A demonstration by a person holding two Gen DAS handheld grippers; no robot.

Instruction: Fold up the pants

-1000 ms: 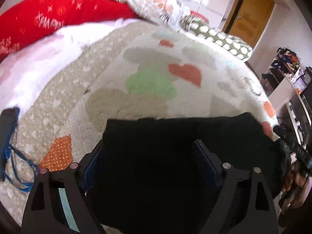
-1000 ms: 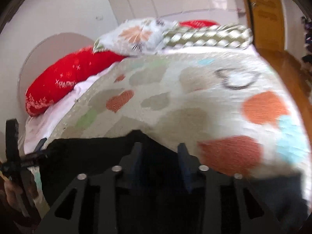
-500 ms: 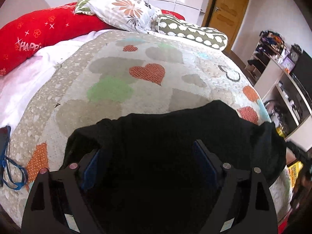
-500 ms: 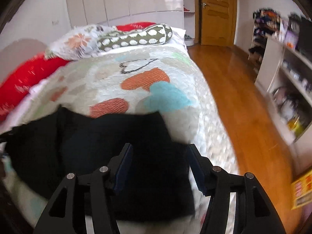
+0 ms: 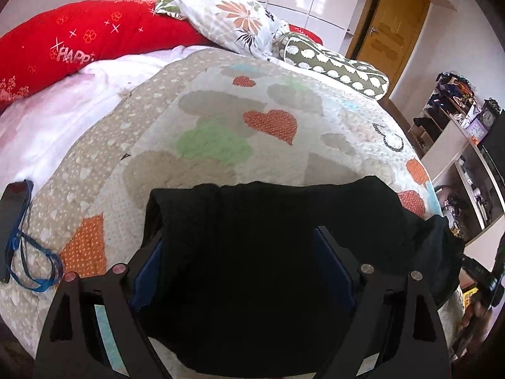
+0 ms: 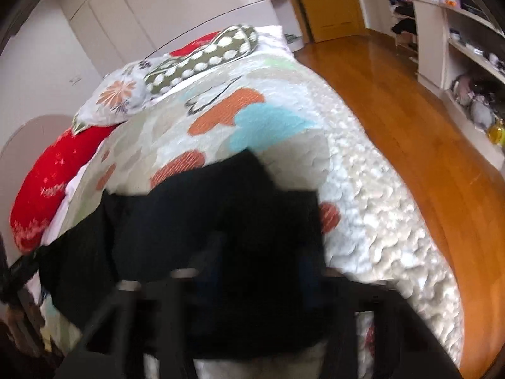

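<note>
The black pants [image 5: 268, 237] lie folded across the near end of a heart-patterned quilt [image 5: 240, 126]. They also show in the right wrist view [image 6: 202, 221], which is blurred. My left gripper [image 5: 238, 246] is open, its jaws wide apart over the pants, holding nothing. My right gripper [image 6: 255, 252] hovers over the right end of the pants; its jaws look apart, with the cloth lying between them. Part of the right gripper shows at the left wrist view's right edge [image 5: 483, 278].
A red pillow [image 5: 79, 44], a floral pillow [image 5: 227, 22] and a spotted pillow [image 5: 334, 63] lie at the bed's head. A phone with a blue strap [image 5: 12, 221] lies at the quilt's left edge. Wooden floor [image 6: 410, 110] and shelves [image 6: 467, 47] are to the right.
Both grippers have let go and pulled back from the pants, which now lie flat on the quilt. The right gripper swung right, then back over the pants' right end.
</note>
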